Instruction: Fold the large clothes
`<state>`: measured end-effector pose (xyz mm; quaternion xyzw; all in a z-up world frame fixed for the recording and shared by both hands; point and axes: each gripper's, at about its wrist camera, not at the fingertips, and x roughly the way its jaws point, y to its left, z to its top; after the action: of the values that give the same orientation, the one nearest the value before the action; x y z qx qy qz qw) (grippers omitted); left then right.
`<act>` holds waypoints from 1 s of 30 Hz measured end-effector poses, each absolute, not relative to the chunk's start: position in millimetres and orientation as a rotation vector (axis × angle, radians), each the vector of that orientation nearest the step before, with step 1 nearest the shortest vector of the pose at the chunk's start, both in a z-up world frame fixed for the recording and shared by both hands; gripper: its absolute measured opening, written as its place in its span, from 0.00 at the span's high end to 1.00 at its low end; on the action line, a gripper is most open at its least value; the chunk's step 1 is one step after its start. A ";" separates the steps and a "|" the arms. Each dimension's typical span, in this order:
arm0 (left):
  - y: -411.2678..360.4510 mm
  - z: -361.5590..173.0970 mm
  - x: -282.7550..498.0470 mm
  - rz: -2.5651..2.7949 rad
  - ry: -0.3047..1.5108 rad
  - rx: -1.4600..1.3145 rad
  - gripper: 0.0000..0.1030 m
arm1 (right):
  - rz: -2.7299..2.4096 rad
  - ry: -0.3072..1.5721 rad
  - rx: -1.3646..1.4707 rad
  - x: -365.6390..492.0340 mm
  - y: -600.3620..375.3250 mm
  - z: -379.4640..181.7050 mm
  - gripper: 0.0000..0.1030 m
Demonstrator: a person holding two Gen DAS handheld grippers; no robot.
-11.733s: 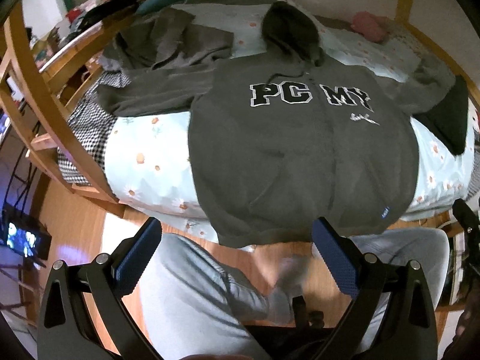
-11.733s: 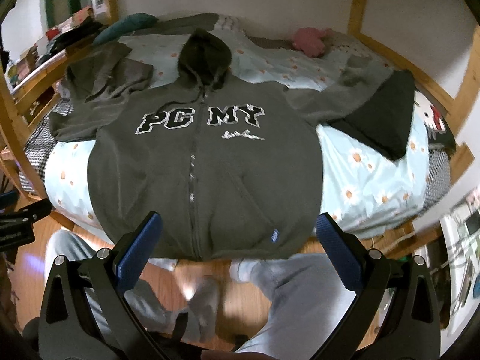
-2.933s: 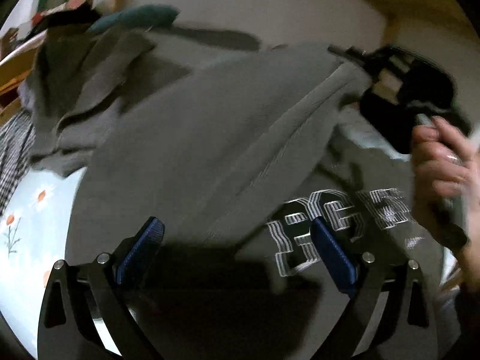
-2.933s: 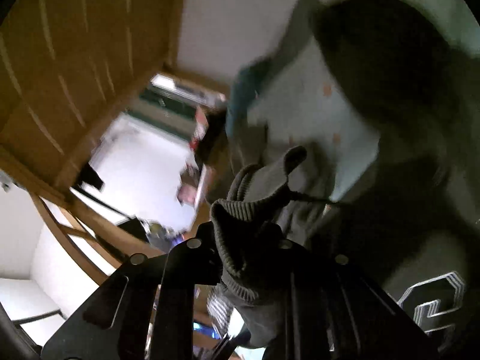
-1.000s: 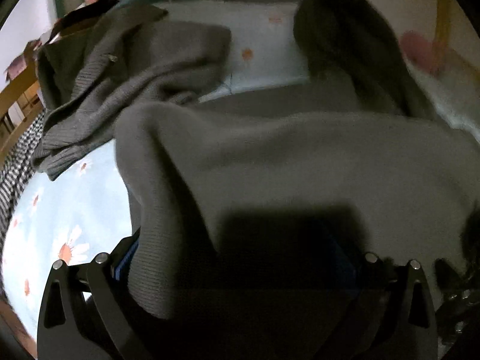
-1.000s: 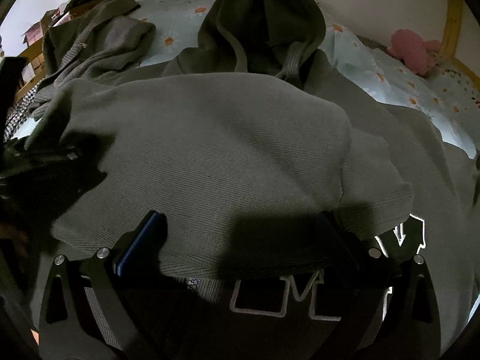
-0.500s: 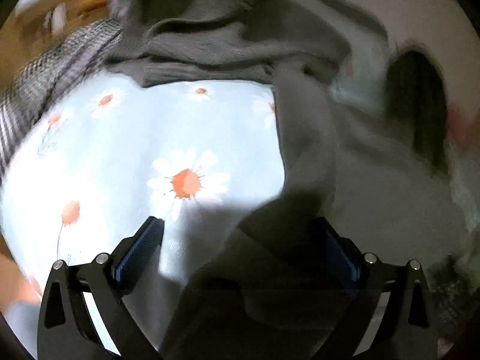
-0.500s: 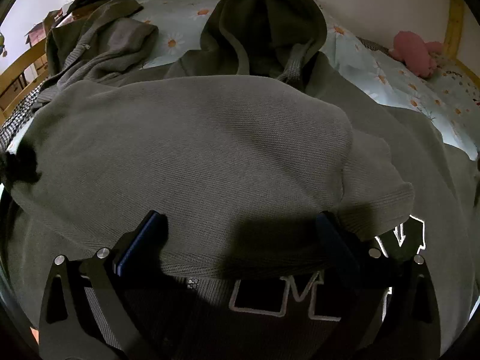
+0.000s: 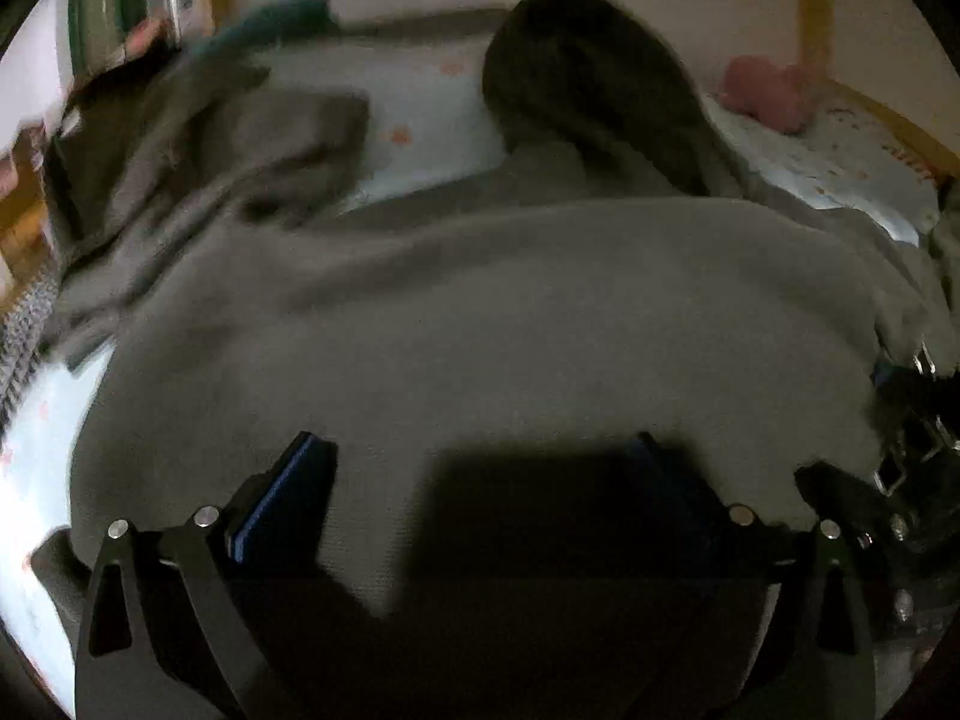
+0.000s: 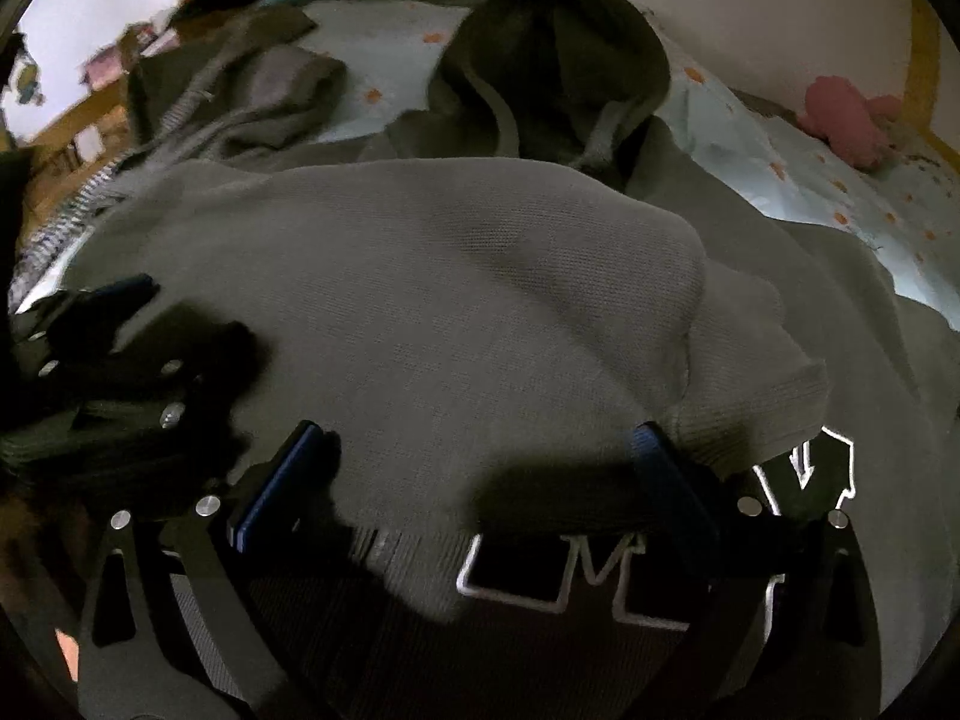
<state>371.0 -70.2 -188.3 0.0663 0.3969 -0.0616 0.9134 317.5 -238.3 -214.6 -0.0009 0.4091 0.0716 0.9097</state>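
Grey hoodie (image 10: 420, 276) on bed, sleeve folded across chest lettering

Bedroom: wood-frame bed (image 10: 921, 48), daisy sheet (image 10: 840, 192), plush (image 10: 846, 120).

Your left wrist view is blurred by motion, so the second grey garment (image 9: 198, 144) has no clear outline. The folded sleeve (image 10: 420, 276) hides most white letters (image 10: 570, 576) on the hoodie. The pink toy (image 10: 846, 120) is too small to identify.

I see the hoodie (image 10: 420, 300) as matt grey knit cloth with a fine ribbed weave. My right gripper (image 10: 474, 474) looks matt black plastic with blue rubbery pads (image 10: 270, 492) and shiny metal screws; the bed frame (image 9: 810, 12) is varnished wood
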 end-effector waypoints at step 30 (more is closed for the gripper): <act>-451.2 -152.7 285.1 -0.898 0.715 0.232 0.05 | -0.310 0.434 0.415 159.7 -628.4 -103.6 0.03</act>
<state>285.1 -451.2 -152.7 0.1093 0.3374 -0.4239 0.8334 159.7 -628.4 -103.6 0.2036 0.2128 -0.1520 0.9435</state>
